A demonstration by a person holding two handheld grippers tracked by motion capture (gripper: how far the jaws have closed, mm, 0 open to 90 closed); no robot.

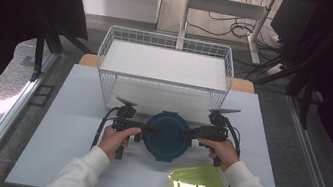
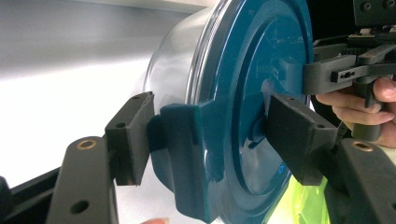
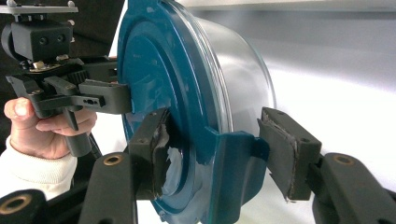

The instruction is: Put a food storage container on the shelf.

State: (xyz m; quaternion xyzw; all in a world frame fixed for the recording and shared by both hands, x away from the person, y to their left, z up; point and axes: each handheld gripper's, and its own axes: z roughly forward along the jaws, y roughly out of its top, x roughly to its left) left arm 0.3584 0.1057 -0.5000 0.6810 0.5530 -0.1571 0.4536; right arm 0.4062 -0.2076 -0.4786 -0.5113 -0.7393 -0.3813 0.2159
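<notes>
Basket point(image 1: 166, 63) behind round container point(image 1: 166, 135) — yellow-green lid point(image 1: 197, 185) beside it.

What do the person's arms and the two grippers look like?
Both arms wear white long sleeves. The left gripper and right gripper are black, each with a pistol-style handle, a grey three-cornered plate on top and a black cable trailing back. Their jaws are flat dark pads on black arms with brass-coloured bushings; the right gripper's pads look frayed.

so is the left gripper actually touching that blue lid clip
Touching. In the left gripper view, the left gripper has one pad pressed against the outer face of the lid's clip and the other against the top of the lid.
</notes>
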